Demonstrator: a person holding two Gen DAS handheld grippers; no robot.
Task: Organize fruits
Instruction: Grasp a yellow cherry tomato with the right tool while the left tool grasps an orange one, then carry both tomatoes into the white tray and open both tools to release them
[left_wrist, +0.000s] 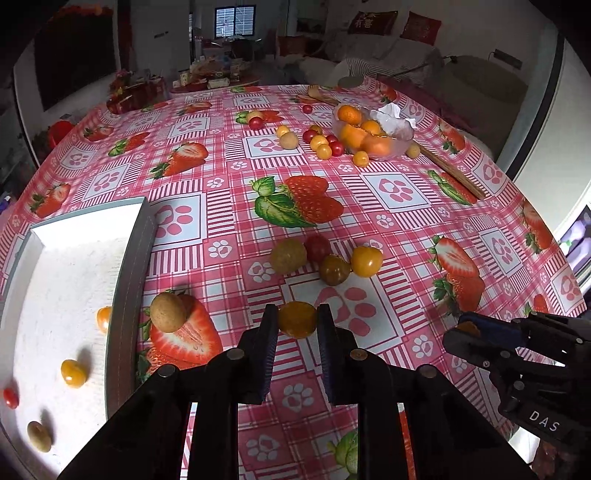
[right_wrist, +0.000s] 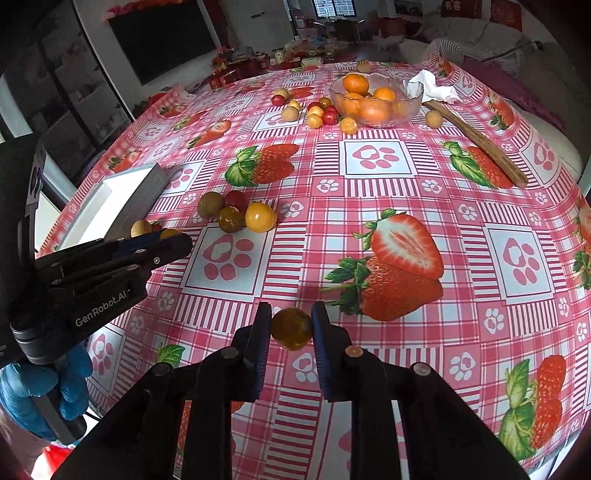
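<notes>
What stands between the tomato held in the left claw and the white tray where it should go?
The left claw holds an orange tomato. Between it and the white tray lie a tan round fruit on the cloth and the tray's raised gray wall. The tomato must pass over both; nothing else blocks.

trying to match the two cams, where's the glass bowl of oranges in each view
Left wrist view: the glass bowl of oranges sits upper right of centre, at the far side of the table.
Right wrist view: the same bowl is near the top, right of centre.
Shared landmark: the crumpled white tissue at the bowl's right rim, with the wooden stick running toward the camera from there.
</notes>
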